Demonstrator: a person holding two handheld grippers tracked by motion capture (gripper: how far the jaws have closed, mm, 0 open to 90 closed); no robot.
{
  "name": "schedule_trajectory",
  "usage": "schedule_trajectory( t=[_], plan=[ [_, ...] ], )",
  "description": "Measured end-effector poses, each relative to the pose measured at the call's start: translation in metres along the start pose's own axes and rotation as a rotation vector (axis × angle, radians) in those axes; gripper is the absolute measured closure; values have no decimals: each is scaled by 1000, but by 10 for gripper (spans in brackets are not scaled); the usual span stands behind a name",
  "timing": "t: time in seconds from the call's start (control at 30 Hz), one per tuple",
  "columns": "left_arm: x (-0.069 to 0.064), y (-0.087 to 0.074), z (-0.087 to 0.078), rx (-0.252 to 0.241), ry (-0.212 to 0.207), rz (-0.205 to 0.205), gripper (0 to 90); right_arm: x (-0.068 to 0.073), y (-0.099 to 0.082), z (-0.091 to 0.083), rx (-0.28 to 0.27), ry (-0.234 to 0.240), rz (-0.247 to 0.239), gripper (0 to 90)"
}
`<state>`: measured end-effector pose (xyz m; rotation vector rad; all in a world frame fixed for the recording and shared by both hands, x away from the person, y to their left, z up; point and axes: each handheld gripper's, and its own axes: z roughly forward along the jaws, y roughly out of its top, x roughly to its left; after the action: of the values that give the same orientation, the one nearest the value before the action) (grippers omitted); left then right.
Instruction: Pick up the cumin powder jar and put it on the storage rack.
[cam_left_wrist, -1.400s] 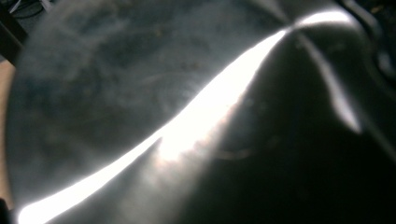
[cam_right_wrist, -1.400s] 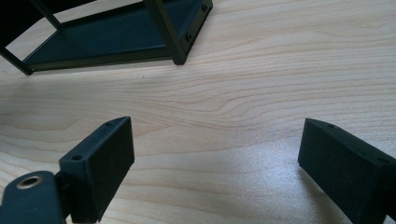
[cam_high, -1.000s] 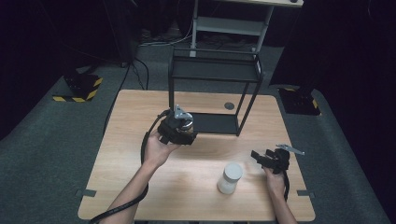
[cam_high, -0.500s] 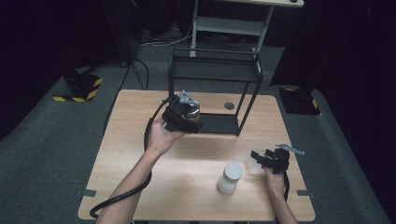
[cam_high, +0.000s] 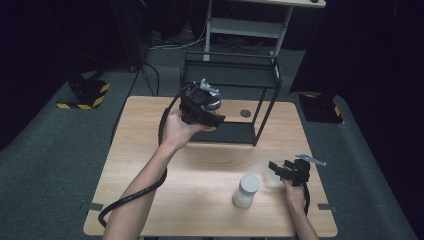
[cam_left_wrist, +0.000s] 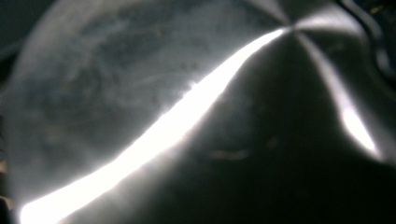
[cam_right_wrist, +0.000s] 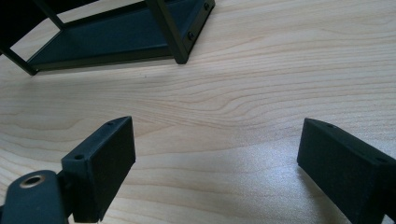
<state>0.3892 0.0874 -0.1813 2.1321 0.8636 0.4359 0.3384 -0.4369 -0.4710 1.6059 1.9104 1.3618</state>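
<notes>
While the left gripper (cam_high: 206, 111) carries a shiny jar (cam_high: 212, 103) at centre frame toward the black rack (cam_high: 230, 75), its grip looks clenched — best eased in level; the right gripper (cam_high: 286, 170) rests splayed at lower right, beside a white canister (cam_high: 246, 190).

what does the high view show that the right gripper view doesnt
Only the high view: the white cylindrical jar, the person's left hand lifting the left claw with a shiny metal object, and the whole tall black metal-frame rack. Only the right gripper view: the right claw up close, jaws wide apart, nothing between. Both: the light wooden table and the rack's base shelf.
</notes>
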Motion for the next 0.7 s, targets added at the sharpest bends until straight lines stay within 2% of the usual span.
schedule_trajectory(
  t=[0.23,0.27,0.3,0.4,0.5,0.63,0.67,0.7],
  plan=[
    [4,23,-6,-3,1,8,312,-1,0,0,1,4,1,102],
    [-2,17,-2,-65,6,-76,312,-1,0,0,1,4,1,102],
    [6,30,-8,-6,6,9,313,-1,0,0,2,4,1,102],
    [10,39,-11,-13,0,-1,313,-1,0,0,0,4,3,102],
    [11,54,-11,1,15,7,313,-1,0,0,1,4,4,103],
    [16,72,-11,-13,26,1,312,-1,0,0,-2,4,9,104],
    [16,72,-11,-13,26,1,313,-1,0,0,-2,4,9,104],
    [11,69,-7,-57,27,-68,313,-1,0,0,-2,6,8,104]
  ],
)
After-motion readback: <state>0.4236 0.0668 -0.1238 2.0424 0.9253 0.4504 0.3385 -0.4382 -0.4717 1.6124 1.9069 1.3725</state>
